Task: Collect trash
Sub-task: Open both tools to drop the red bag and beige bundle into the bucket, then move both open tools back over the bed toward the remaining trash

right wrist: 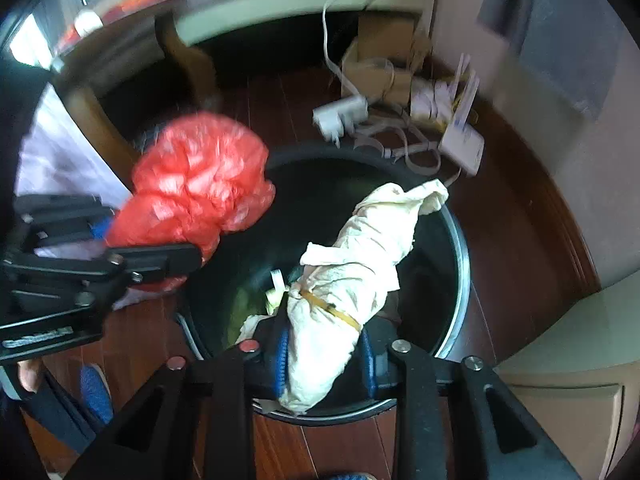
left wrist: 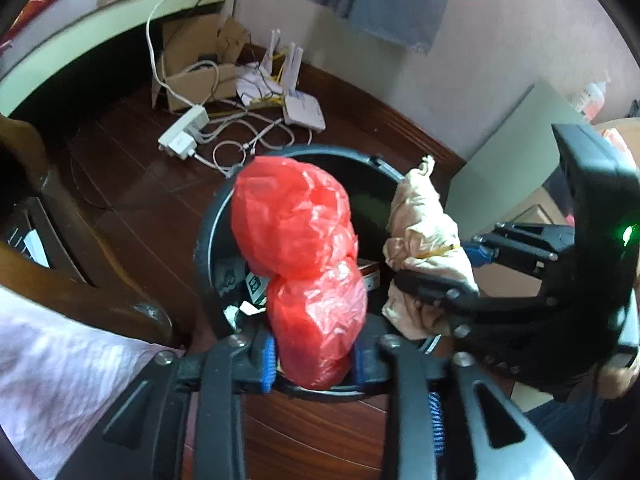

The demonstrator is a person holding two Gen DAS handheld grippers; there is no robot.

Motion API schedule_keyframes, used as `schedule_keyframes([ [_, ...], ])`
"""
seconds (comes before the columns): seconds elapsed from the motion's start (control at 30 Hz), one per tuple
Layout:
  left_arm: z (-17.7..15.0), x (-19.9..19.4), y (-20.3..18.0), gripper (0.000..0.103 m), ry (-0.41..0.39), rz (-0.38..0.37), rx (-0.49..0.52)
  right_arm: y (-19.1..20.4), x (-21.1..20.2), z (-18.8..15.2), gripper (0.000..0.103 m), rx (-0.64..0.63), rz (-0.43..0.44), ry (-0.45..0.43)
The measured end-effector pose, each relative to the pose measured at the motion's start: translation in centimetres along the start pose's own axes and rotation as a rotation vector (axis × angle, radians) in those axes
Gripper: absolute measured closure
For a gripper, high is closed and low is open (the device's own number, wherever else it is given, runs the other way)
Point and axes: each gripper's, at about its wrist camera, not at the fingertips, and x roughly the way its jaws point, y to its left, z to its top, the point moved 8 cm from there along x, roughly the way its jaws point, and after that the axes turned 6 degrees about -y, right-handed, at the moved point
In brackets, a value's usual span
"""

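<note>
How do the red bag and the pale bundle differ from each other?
The red bag is shiny crinkled plastic in two puffy lumps; the pale bundle is matte, longer, and tied with a rubber band. The left tongs hold the red bag; the right tongs hold the bundle. Both are above the bin.

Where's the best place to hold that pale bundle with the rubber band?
Near its lower end, just below the rubber band, coming from the near side as the right tool does. The pale bundle is long and soft; the banded waist looks firmest, leaving the loose end over the bin.
</note>
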Motion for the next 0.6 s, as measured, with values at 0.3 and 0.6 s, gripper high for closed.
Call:
schedule_keyframes([
  [0.3,-0.9,-0.3,2.0,0.002,-0.019,0.118,-0.01,-2.4,-0.6,-0.7,0.0,0.005,-0.131,-0.018],
  [0.6,-0.3,-3.2,2.9,0.0,-0.084,0.183,-0.019,-1.6,-3.3,0.4,0.0,0.044,-0.131,-0.06],
])
